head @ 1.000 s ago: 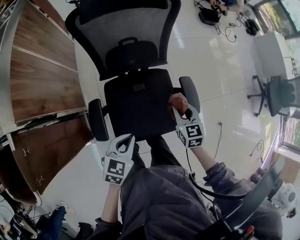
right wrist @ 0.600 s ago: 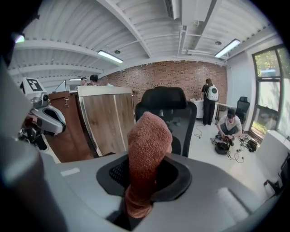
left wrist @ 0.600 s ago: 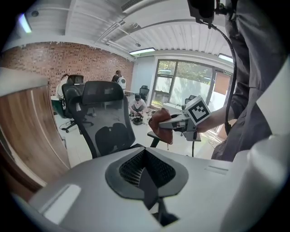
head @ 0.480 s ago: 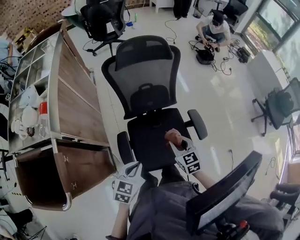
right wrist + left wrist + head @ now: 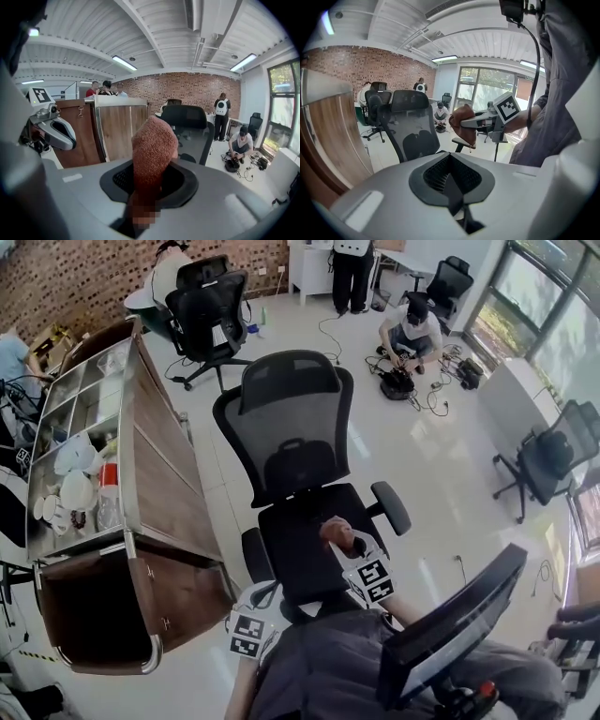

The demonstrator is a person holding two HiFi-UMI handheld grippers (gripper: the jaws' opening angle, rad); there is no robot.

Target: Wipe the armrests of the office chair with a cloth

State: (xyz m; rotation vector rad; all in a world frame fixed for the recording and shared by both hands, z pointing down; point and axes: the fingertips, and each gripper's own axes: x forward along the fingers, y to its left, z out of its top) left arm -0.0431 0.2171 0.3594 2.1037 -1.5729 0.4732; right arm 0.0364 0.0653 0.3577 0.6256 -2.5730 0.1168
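The black mesh office chair (image 5: 292, 432) stands before me, its right armrest (image 5: 391, 507) and left armrest (image 5: 254, 557) flanking the seat. My right gripper (image 5: 349, 545) is shut on a reddish-brown cloth (image 5: 335, 530) and hovers over the seat's front right, left of the right armrest and apart from it. In the right gripper view the cloth (image 5: 153, 140) bulges up out of the right gripper (image 5: 151, 180). My left gripper (image 5: 255, 600) hangs low by the left armrest's front end, shut and holding nothing; in its own view the left gripper (image 5: 451, 169) shows the jaws meeting.
A long wooden cabinet (image 5: 150, 493) with cups on its shelves runs close along the chair's left. A monitor (image 5: 455, 620) juts in at lower right. Another chair (image 5: 548, 460) stands at the right; a person (image 5: 409, 329) sits among floor cables behind.
The head view has pulled back, so the whole chair shows smaller. The right gripper with the cloth has come off the right armrest toward the seat front. The left gripper stays low.
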